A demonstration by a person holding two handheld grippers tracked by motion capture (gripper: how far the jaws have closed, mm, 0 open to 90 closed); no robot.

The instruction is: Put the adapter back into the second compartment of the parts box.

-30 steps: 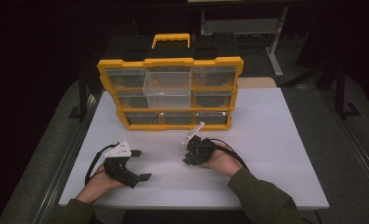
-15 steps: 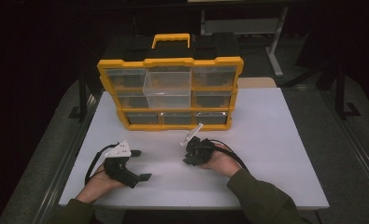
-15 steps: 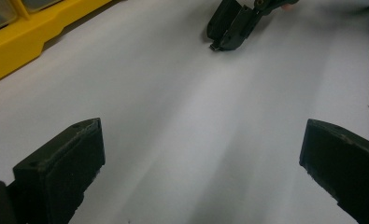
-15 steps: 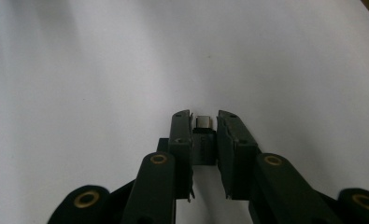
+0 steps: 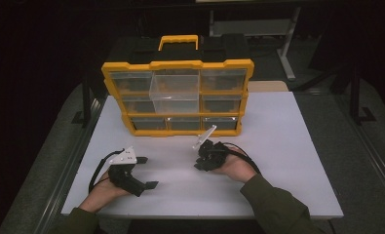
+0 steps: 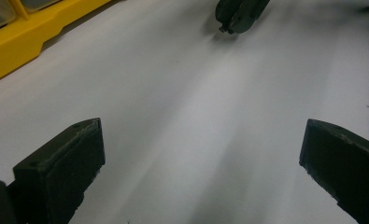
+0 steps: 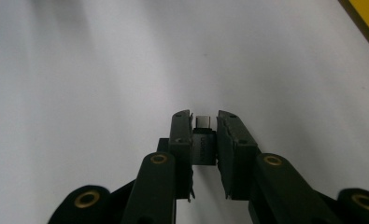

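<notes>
A yellow organiser case [image 5: 178,68] with clear drawers stands upright at the back of the white table [image 5: 287,146]. Its middle clear drawer [image 5: 174,90] sticks out toward me. My right gripper [image 7: 204,116] is shut on a small dark adapter with a metal plug tip [image 7: 202,135], held low over the table in front of the case [image 5: 200,165]. My left gripper [image 5: 147,172] rests at the front left with its jaws wide open and nothing between them [image 6: 201,140]. The left gripper view shows the right gripper [image 6: 238,14] farther off.
The case's yellow base [image 6: 23,42] runs along the upper left of the left gripper view, and a yellow corner [image 7: 366,11] shows at the right gripper view's top right. Bare white tabletop lies between the grippers. A dark floor and a metal stand [image 5: 287,53] lie beyond the table.
</notes>
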